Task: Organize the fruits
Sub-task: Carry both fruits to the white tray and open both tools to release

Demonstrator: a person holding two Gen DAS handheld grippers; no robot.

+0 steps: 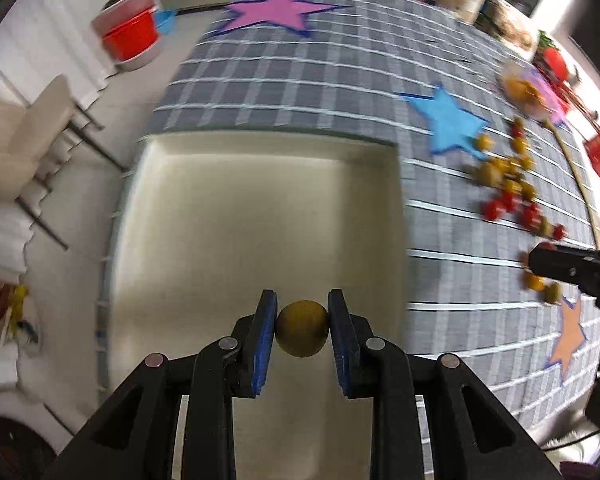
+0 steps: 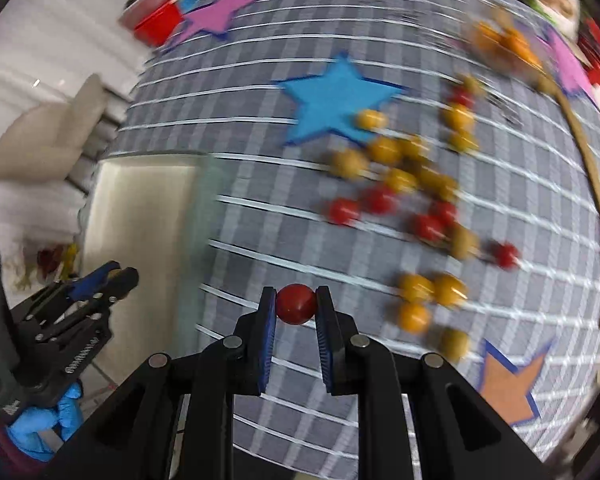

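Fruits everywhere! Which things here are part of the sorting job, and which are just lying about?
Part of the job:
yellow fruit in the left gripper
red fruit in the right gripper
loose fruits
cream tray

Just lying about:
paper stars
red tub
chair

Home dining room: desk (image 1: 300,80) wearing grey checked cloth with felt stars; beige chair (image 1: 32,140) standing beside desk on white floor.

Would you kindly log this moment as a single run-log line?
left claw: shut on yellow fruit, over cream tray | right claw: shut on red fruit, over checked cloth | loose fruit pile: on cloth
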